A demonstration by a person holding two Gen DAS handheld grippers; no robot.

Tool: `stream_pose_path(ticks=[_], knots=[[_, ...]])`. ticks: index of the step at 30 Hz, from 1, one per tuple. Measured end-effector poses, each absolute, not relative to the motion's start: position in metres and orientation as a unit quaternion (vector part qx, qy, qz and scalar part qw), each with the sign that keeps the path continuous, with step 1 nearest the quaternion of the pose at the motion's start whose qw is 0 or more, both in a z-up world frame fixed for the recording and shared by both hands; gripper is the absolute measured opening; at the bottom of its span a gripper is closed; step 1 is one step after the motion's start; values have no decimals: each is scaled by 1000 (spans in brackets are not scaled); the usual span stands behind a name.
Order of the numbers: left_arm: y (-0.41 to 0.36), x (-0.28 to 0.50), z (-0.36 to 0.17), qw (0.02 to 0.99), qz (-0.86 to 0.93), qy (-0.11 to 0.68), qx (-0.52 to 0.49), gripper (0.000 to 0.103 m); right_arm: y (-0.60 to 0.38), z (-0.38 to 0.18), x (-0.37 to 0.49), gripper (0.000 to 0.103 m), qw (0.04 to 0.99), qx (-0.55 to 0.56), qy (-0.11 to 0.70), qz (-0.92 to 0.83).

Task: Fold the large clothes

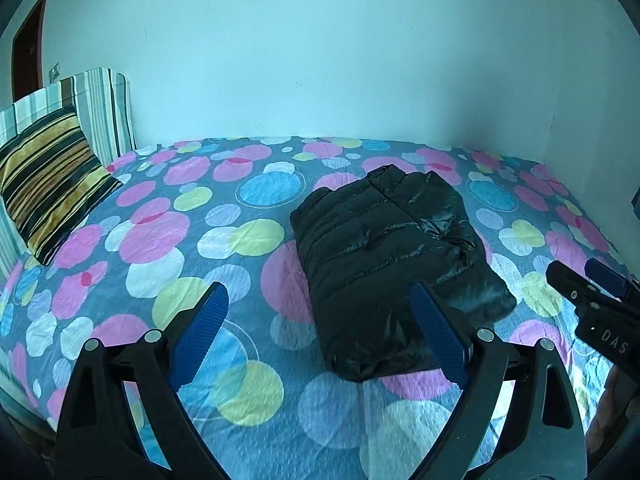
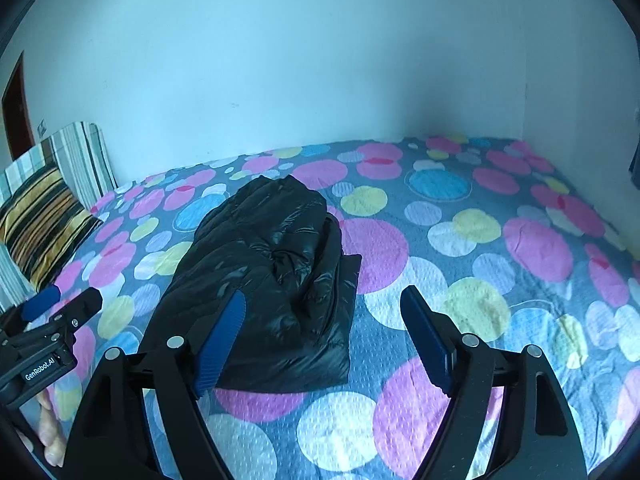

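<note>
A shiny black puffer jacket (image 1: 384, 248) (image 2: 272, 264) lies folded into a compact bundle in the middle of the bed. My left gripper (image 1: 320, 292) hovers above the bundle's near end, jaws wide and open, nothing between the blue pads (image 1: 200, 336). My right gripper (image 2: 323, 296) hangs over the jacket's near right corner, also open and empty. Each gripper shows at the edge of the other's view: the right gripper (image 1: 588, 284) at the right, the left gripper (image 2: 60, 300) at the left. Neither touches the jacket.
The bed sheet (image 1: 180, 240) (image 2: 480, 280) is grey with pink, blue, yellow and white circles. A black and gold striped pillow (image 1: 48, 184) leans on striped cushions (image 1: 104, 112) at the left. White walls border the bed behind and right. A hand (image 2: 52, 440) shows bottom left.
</note>
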State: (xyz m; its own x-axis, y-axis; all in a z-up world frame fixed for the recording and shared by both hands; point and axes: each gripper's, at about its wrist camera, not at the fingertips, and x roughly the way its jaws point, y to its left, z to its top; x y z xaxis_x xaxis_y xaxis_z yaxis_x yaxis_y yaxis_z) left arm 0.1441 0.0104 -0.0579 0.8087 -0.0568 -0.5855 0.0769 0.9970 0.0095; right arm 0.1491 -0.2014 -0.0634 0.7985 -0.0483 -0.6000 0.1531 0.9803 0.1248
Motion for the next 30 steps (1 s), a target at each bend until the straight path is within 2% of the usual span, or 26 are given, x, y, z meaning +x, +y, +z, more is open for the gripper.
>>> stream_pose_path(ticks=[30], knots=[[3,108,-39,960,-25,278,11,99,-178,-44,112,81,956,67,283,-41]])
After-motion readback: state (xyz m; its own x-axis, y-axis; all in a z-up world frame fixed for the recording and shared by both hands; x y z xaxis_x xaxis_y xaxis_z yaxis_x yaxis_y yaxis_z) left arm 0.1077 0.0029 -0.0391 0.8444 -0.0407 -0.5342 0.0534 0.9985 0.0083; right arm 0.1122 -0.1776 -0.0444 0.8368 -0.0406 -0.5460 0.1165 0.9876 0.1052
